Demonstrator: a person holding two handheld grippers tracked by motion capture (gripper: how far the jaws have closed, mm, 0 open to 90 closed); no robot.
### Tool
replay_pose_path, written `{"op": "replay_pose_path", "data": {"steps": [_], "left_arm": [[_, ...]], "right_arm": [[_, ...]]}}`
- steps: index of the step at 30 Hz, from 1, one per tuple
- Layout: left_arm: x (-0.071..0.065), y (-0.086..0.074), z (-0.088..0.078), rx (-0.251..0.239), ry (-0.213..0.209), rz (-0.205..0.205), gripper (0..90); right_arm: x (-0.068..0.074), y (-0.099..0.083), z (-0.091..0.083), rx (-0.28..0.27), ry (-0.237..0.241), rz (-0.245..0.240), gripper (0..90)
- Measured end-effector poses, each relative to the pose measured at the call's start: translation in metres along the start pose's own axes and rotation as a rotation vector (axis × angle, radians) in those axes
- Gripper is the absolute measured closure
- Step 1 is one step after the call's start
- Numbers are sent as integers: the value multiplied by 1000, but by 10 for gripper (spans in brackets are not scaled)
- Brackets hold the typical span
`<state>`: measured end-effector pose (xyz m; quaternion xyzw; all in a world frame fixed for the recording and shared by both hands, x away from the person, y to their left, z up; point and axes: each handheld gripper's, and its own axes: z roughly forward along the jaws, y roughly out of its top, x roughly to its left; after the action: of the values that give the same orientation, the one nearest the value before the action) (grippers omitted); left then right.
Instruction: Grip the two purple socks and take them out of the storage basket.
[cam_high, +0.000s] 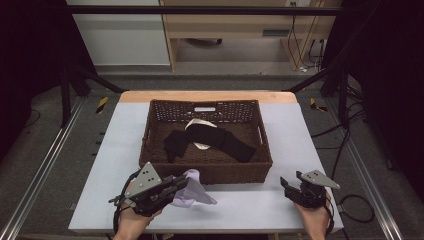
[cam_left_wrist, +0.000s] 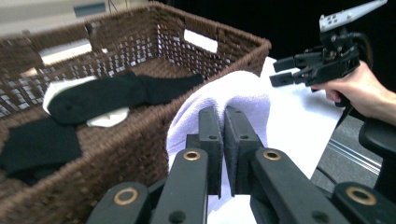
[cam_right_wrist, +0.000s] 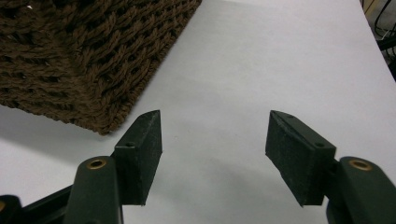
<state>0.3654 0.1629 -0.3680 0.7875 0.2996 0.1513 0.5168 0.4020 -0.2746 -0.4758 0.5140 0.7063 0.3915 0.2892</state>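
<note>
One lilac cloth (cam_high: 192, 189) sits pinched in the closed left gripper (cam_high: 176, 186) near one basket (cam_high: 212, 171); right gripper (cam_high: 286, 184) gapes empty.

Pale sock (cam_left_wrist: 93, 109) partly hidden under black socks (cam_left_wrist: 116, 93) in basket (cam_left_wrist: 140, 140).

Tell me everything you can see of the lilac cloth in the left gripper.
The lilac cloth is a small, soft piece of pale purple fabric, knit or terry by its look, crumpled and folded over itself. The left gripper is shut on its upper fold, so it bulges up around the black pads in the left gripper view. Its lower part drapes onto the white table, just in front of the brown woven basket at its near wall. Whether it touches the basket I cannot tell.
</note>
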Motion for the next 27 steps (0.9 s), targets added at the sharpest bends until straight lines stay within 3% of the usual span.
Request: {"op": "replay_pose_path", "data": {"steps": [9, 13, 20, 23, 25, 27], "left_arm": [[0, -28, 37, 115, 19, 2, 850], [6, -44, 56, 176, 24, -17, 847], [11, -57, 72, 208, 38, -26, 842], [10, -58, 74, 201, 41, -26, 771], [9, -58, 72, 199, 74, -20, 634], [10, -57, 66, 181, 77, -45, 575]], "right_arm": [[1, 0, 1, 8, 8, 0, 363], [1, -1, 2, 10, 3, -5, 363], [2, -1, 4, 20, 3, -8, 363], [2, -1, 4, 20, 1, -11, 361], [2, -1, 4, 17, 1, -9, 358], [2, -1, 4, 19, 1, -10, 353]]}}
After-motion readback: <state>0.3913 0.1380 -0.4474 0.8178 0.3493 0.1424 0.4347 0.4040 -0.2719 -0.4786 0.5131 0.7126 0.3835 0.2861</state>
